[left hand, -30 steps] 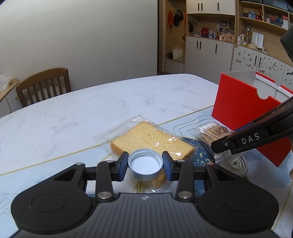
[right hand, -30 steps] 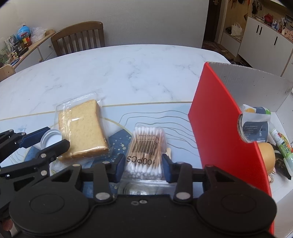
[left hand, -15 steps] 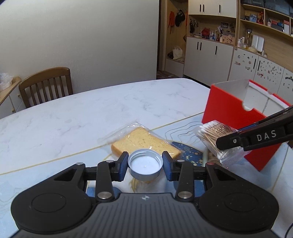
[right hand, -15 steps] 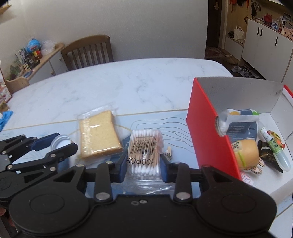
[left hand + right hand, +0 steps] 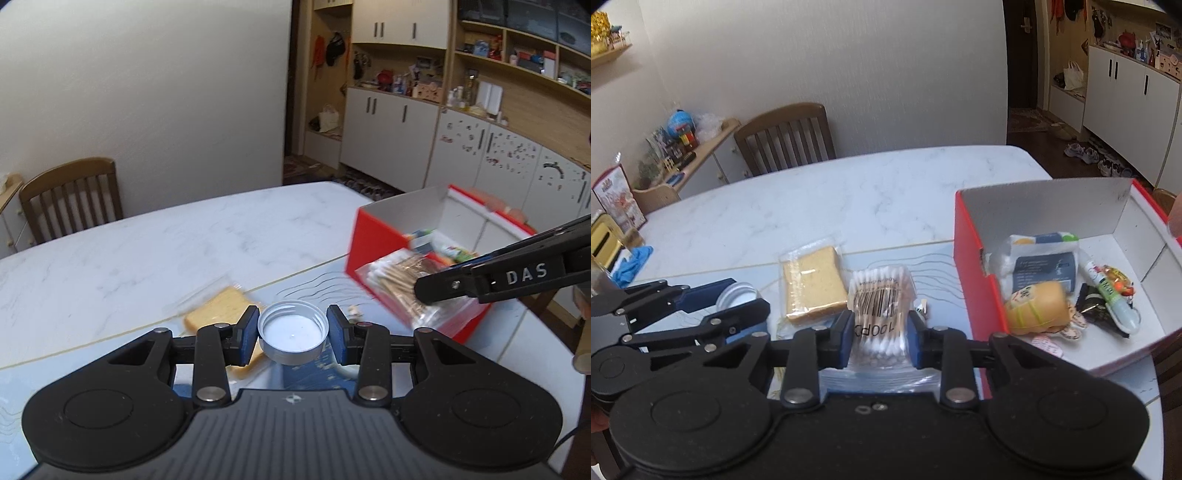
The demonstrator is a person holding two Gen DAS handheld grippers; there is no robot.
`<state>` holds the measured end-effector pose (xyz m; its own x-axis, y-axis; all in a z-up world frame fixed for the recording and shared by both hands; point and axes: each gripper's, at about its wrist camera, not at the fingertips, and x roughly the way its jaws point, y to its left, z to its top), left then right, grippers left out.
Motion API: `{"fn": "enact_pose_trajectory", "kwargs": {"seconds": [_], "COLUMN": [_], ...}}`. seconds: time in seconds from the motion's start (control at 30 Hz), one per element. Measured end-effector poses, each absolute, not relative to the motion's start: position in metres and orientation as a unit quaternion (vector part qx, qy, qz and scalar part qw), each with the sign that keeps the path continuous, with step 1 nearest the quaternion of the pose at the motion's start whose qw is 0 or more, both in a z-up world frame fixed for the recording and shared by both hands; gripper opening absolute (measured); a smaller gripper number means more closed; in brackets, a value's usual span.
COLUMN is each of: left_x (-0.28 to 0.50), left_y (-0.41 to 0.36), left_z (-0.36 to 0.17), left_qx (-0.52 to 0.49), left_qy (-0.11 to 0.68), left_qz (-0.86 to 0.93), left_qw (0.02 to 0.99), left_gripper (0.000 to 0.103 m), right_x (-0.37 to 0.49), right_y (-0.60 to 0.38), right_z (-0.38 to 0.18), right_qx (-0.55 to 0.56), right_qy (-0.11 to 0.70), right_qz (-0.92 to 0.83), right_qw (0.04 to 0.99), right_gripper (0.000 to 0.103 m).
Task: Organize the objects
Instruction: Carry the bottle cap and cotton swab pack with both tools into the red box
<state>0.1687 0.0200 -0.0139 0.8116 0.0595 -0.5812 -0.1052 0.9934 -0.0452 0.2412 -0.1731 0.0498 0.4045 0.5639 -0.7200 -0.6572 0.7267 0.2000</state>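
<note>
left gripper [image 5: 291, 334]: jaws clamped on a white jar lid [image 5: 292, 332], held clear above the marble tabletop [image 5: 147, 251]. right gripper [image 5: 880, 338]: jaws closing on a bag of cotton swabs [image 5: 881, 314], pads pressing its sides, bag lifted. wrapped bread slice [image 5: 814, 284] lies on the tabletop at 11 o'clock from the swabs. red box [image 5: 971, 258] at 3 o'clock, open, holding assorted packets.

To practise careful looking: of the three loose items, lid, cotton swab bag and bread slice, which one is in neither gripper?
The wrapped bread slice. It lies on the table, unlike the lid and swab bag.
</note>
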Motion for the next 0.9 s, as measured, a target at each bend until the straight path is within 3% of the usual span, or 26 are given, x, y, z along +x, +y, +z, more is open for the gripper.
{"fn": "enact_pose_trajectory", "kwargs": {"seconds": [0.9], "left_x": [0.262], "left_y": [-0.115], "left_z": [0.008], "left_qx": [0.017], "left_qy": [0.305], "left_qz": [-0.074], "left_qw": [0.949], "left_gripper": [0.038], "right_x": [0.309], "right_y": [-0.310], "right_z": [0.054], "right_qx": [-0.004], "right_qy": [0.381], "right_qz": [0.309], "right_qw": [0.871], "right_gripper": [0.027]}}
